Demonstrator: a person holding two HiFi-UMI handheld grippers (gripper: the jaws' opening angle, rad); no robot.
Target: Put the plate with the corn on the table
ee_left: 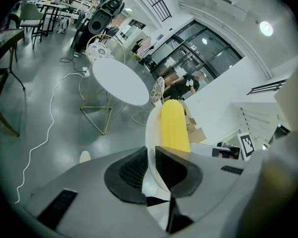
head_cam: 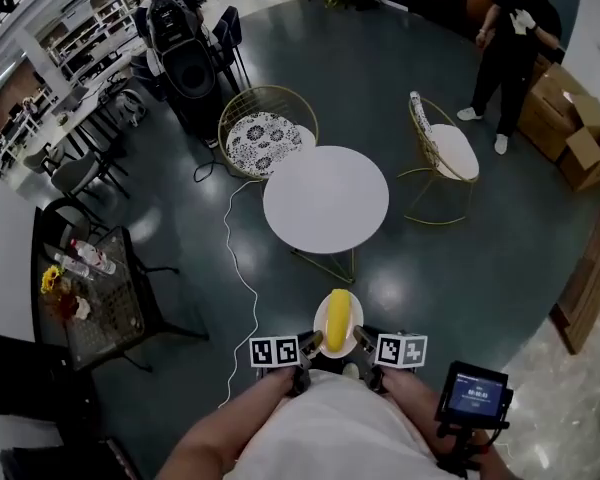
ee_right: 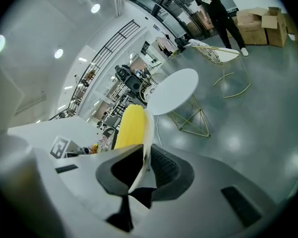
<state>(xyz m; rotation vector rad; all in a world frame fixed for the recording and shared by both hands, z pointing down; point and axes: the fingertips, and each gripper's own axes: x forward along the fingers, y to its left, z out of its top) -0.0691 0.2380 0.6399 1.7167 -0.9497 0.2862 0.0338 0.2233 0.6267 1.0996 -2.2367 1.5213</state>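
Observation:
A white plate (head_cam: 321, 320) with a yellow corn cob (head_cam: 338, 318) on it hangs in the air just in front of me, above the floor. My left gripper (head_cam: 310, 342) is shut on the plate's left rim and my right gripper (head_cam: 364, 340) is shut on its right rim. In the left gripper view the plate (ee_left: 152, 133) stands edge-on between the dark pads with the corn (ee_left: 174, 125) behind it. The right gripper view shows the same plate (ee_right: 147, 133) and corn (ee_right: 129, 126). The round white table (head_cam: 325, 199) stands ahead, apart from the plate.
Two gold wire chairs (head_cam: 265, 130) (head_cam: 442, 148) flank the table. A white cable (head_cam: 242, 278) runs across the dark floor. A black side table (head_cam: 92, 298) with bottles stands at the left. A person (head_cam: 512, 40) and cardboard boxes (head_cam: 570, 118) are at the far right.

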